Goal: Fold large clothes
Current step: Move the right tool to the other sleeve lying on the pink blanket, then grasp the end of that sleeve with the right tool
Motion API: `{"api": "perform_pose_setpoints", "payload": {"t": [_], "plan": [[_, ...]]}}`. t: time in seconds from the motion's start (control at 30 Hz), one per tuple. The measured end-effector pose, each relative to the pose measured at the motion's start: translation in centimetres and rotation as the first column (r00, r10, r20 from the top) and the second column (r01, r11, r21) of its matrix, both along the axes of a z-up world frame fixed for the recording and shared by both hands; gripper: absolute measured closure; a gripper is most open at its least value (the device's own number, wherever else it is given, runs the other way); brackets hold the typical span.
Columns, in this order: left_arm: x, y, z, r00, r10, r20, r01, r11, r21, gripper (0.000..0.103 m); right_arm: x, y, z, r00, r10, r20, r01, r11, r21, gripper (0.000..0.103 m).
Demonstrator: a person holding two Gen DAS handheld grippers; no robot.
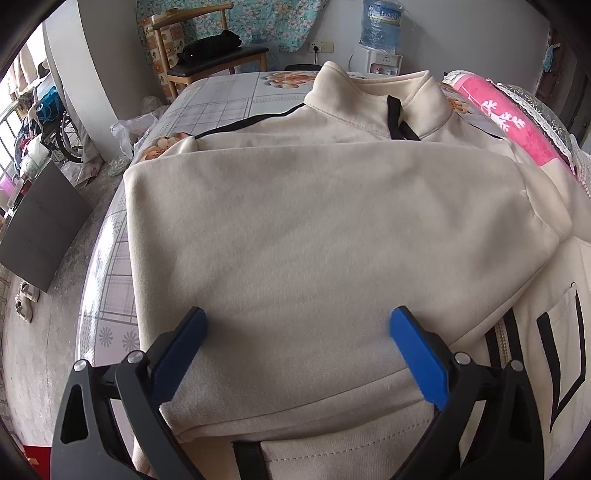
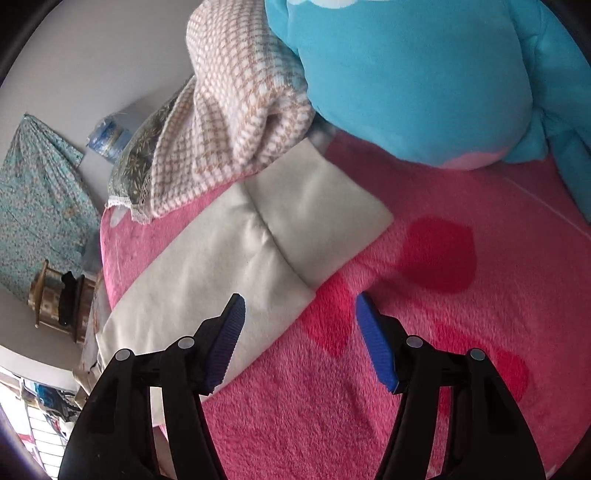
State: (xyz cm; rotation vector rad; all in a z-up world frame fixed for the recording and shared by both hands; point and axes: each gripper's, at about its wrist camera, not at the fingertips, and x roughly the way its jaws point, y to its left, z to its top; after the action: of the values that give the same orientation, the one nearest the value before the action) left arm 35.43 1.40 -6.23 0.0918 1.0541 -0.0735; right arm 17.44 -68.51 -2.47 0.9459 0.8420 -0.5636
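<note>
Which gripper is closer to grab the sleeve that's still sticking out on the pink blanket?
Probably the right gripper: it hovers open right over the unfolded sleeve. The left gripper sits over the already folded side.

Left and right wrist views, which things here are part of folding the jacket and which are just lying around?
Part of the job:
- cream jacket, one sleeve folded across it
- other sleeve, stretched over the pink blanket
- left gripper, open over the jacket
- right gripper, open above the sleeve edge

Lying about:
- blue plush toy
- checked blanket
- water bottle
- chair
</note>
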Motion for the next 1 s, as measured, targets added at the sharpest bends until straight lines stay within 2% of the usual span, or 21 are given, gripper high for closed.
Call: {"api": "perform_pose_setpoints", "payload": {"t": [0.23, 0.47, 0.53, 0.77, 1.0], "plan": [[0.1, 0.0, 0.0, 1.000, -0.004, -0.012, 0.004, 1.000, 0.000, 0.005, 2.7, -1.8, -1.4, 0.999, -0.040, -0.020, 0.040, 0.999, -0.006, 0.055], [-0.2, 0.1, -0.1, 1.000, -0.010, 0.011, 0.010, 1.000, -0.002, 0.005, 3.1, -1.5, -1.0, 0.998, -0.057, -0.026, 0.055, 0.997, -0.055, 0.085], [-0.2, 0.0, -0.1, 1.000, -0.012, 0.011, 0.012, 1.000, -0.004, 0.005, 3.1, -1.5, -0.5, 0.998, -0.052, -0.019, 0.051, 0.997, -0.063, 0.088], [-0.3, -0.1, -0.2, 0.999, -0.022, 0.026, 0.022, 1.000, -0.006, 0.005, 4.0, 0.0, 3.5, 1.000, -0.028, 0.004, 0.029, 0.986, -0.165, 0.092], [-0.5, 0.1, -0.2, 0.999, -0.020, 0.041, 0.020, 1.000, -0.009, 0.005, 4.6, 3.8, 10.7, 0.995, 0.046, 0.084, -0.017, 0.948, -0.318, 0.093]]}}
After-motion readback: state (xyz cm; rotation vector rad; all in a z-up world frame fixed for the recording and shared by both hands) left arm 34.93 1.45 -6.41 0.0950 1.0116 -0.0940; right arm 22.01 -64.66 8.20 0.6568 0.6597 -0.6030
